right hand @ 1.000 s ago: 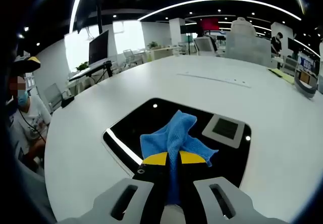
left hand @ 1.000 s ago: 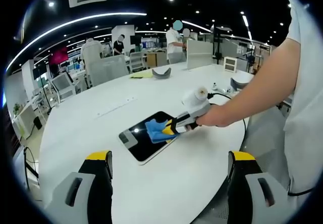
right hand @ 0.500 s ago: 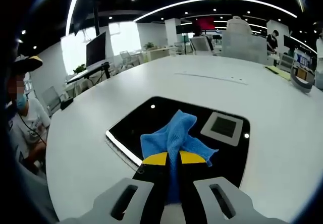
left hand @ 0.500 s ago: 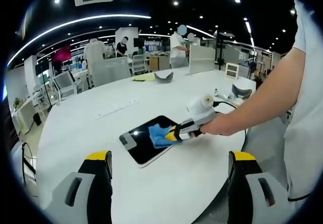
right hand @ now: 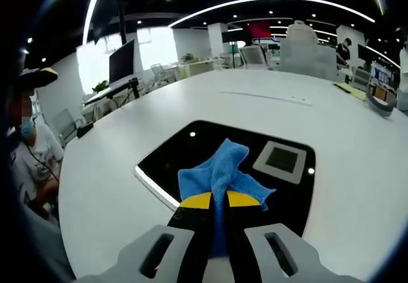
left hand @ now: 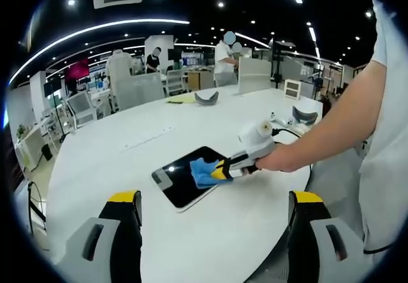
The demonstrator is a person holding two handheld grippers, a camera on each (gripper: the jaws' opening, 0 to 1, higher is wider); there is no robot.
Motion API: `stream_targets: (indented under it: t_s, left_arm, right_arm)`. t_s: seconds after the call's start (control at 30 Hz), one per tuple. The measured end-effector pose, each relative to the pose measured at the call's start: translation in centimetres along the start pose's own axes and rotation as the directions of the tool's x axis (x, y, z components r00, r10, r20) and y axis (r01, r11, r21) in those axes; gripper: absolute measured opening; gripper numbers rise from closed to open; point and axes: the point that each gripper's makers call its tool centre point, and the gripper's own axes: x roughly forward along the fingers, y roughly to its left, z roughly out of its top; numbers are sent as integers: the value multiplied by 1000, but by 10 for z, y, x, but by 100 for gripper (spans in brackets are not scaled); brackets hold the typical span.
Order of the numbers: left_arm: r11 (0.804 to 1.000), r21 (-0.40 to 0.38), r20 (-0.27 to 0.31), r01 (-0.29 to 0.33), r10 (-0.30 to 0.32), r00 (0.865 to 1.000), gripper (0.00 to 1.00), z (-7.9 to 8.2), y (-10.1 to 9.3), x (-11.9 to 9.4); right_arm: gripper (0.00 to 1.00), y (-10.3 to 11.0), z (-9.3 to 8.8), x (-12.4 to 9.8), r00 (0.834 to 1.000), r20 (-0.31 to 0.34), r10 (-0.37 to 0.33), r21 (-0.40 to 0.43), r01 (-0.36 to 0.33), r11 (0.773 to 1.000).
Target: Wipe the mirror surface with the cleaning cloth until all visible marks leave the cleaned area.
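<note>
Right gripper view first, from my own jaws outward: my right gripper [right hand: 218, 201] has its two yellow-tipped jaws pinched together on the blue cleaning cloth [right hand: 221, 171], with a fold of it caught between them and the rest bunched out ahead. I hold it that way so the loose bulk, not the hard tips, meets the glass. The cloth lies on the mirror [right hand: 185, 148], a dark glossy panel lying flat on the white table [right hand: 95, 168], and it sits toward the panel's near middle. Just beyond the cloth a pale square patch [right hand: 283, 160] sits at one end of the panel, apart from the fabric. I see ceiling lights reflected in the dark surface, but I can't make out any marks on it, so I can't judge how much wiping is left. Farther off, a seated person [right hand: 35, 152] is at the table's edge, and desks and chairs fill the room behind.

From the left gripper view, my left gripper [left hand: 213, 200] hangs clear above the near part of the table with its jaws spread wide and nothing between them; I judge it is parked back here to keep the whole panel in sight. Beyond it the mirror [left hand: 182, 184] lies angled on the table, the cloth [left hand: 203, 172] on its far half under the right gripper [left hand: 223, 169], which my hand [left hand: 274, 160] grips
</note>
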Motion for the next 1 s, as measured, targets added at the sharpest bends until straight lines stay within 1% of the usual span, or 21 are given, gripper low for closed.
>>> stream_targets:
  t_s: [0.1, 0.2, 0.33, 0.5, 0.73, 1.0]
  left_arm:
    - [1000, -5, -1, 1, -1, 1000, 96, -1, 1, -1]
    - [998, -61, 29, 3, -1, 1000, 96, 2, 3, -3]
    - [999, -34, 18, -3, 4, 1000, 95, 0, 3, -4]
    - [999, -33, 26, 3, -2, 1000, 95, 2, 4, -8]
    - [1000, -23, 23, 16, -15, 1000, 95, -1, 7, -9]
    - [999, -18, 38, 26, -25, 999, 95, 2, 13, -13]
  right_arm:
    - [2, 0, 0, -1, 1000, 0, -2, 1, 2, 1000]
    - [2, 0, 0, 0, 1000, 1, -3, 1, 3, 1000]
    - [2, 0, 0, 0, 1000, -1, -8, 6, 8, 1000]
    - [2, 2, 0, -1, 1000, 1, -28, 17, 28, 999]
    - [2, 5, -1, -3, 999, -11, -34, 27, 34, 999]
    - [2, 9, -3, -3, 998, -14, -56, 45, 56, 997]
